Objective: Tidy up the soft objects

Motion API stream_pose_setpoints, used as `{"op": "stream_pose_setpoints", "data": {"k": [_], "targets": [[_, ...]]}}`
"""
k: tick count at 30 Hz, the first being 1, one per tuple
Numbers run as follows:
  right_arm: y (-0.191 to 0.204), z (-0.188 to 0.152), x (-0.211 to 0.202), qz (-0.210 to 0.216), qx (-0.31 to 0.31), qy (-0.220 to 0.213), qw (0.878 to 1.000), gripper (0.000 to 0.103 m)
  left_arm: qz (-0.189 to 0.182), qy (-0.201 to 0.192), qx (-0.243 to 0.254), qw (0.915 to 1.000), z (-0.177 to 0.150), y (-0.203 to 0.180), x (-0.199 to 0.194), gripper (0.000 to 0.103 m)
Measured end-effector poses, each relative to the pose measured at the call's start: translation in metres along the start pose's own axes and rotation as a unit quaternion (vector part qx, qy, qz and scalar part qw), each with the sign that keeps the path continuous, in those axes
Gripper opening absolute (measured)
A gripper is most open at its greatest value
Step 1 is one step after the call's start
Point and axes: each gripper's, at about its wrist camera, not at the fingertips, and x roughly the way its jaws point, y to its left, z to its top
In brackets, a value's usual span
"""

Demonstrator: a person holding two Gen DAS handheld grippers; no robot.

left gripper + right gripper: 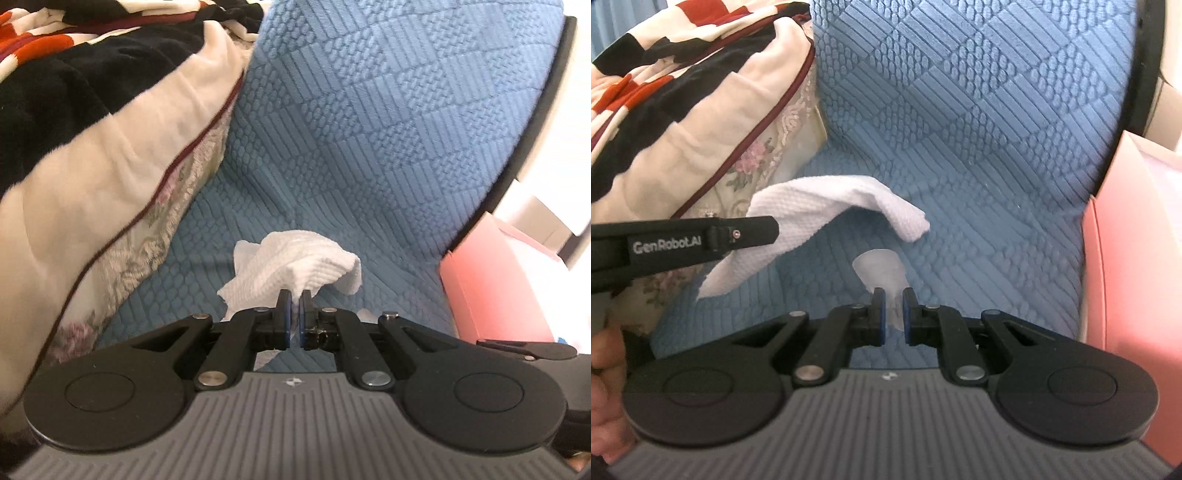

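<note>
A white waffle-textured cloth hangs crumpled just above the blue seat, and my left gripper is shut on a fold of it. The right wrist view shows the same cloth draped from the left gripper, which comes in side-on from the left. My right gripper is shut on a small translucent, cloudy piece that sticks out past its pads. What that piece is I cannot tell. The two grippers are close together, the left one further left.
A blue quilted sofa cover fills the seat and backrest. A floral cushion with maroon piping and a black, red and white blanket lie on the left. A pink box stands at the right edge. A hand shows at lower left.
</note>
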Motion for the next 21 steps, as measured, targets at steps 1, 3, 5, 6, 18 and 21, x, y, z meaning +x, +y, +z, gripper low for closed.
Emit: {"op": "stream_pose_setpoints", "data": {"k": [1, 3, 5, 6, 18, 21], "targets": [[0.001, -0.002, -0.001, -0.001, 0.002, 0.0, 1.0, 0.013, -0.001, 0.002, 0.002, 1.0, -0.003, -0.002, -0.002, 0.005], [0.002, -0.005, -0.005, -0.004, 0.008, 0.001, 1.0, 0.013, -0.002, 0.005, 0.005, 1.0, -0.009, -0.005, -0.007, 0.005], [0.001, -0.009, -0.009, -0.009, 0.013, -0.001, 1.0, 0.013, -0.004, 0.009, 0.008, 0.9999, -0.015, -0.008, -0.011, 0.005], [0.001, -0.011, -0.011, -0.011, 0.016, 0.0, 1.0, 0.013, -0.005, 0.011, 0.009, 0.9999, -0.018, -0.009, -0.013, 0.005], [0.003, -0.048, -0.04, -0.051, 0.036, 0.013, 0.998, 0.013, -0.025, 0.051, 0.016, 0.9983, -0.05, -0.008, -0.041, 0.005], [0.008, -0.056, -0.044, -0.042, 0.034, 0.023, 0.998, 0.015, -0.037, 0.064, 0.016, 0.9971, -0.056, -0.006, -0.04, 0.006]]}}
